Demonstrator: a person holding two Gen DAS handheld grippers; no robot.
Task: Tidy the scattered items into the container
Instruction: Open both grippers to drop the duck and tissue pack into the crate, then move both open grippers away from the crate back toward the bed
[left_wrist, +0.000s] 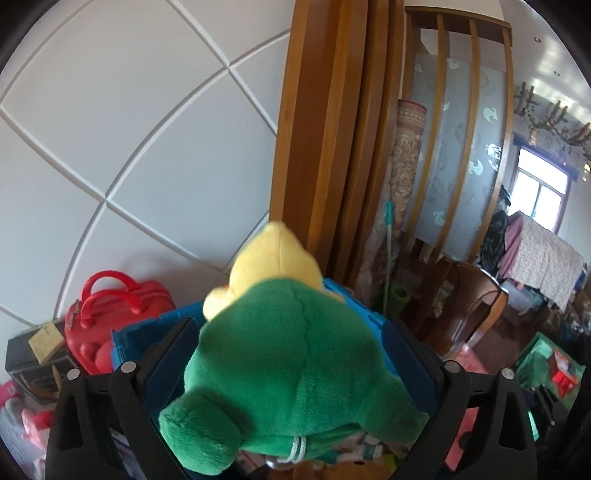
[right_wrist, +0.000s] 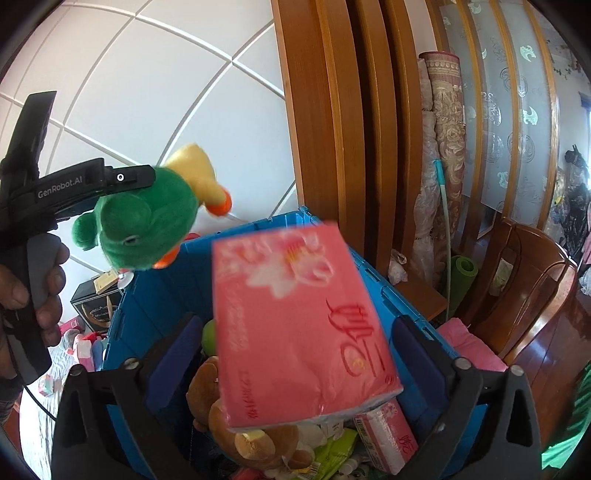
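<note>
My left gripper (left_wrist: 291, 354) is shut on a green and yellow plush toy (left_wrist: 288, 354), held above the blue crate (left_wrist: 147, 325). In the right wrist view the left gripper (right_wrist: 122, 177) holds the plush (right_wrist: 147, 218) over the crate's far left corner. A pink tissue pack (right_wrist: 299, 325) lies between the fingers of my right gripper (right_wrist: 295, 347), above the open blue crate (right_wrist: 369, 269); the pack is blurred and the pads stand apart from its sides. Inside the crate lie a brown teddy bear (right_wrist: 236, 435), another pink pack (right_wrist: 384, 439) and green packets.
A red case (left_wrist: 118, 306) and a dark box (left_wrist: 33, 358) stand left of the crate by the white panelled wall. Wooden door frame (right_wrist: 332, 110), rolled mats and a wooden chair (right_wrist: 528, 288) stand to the right. Pink items lie on the surface at left.
</note>
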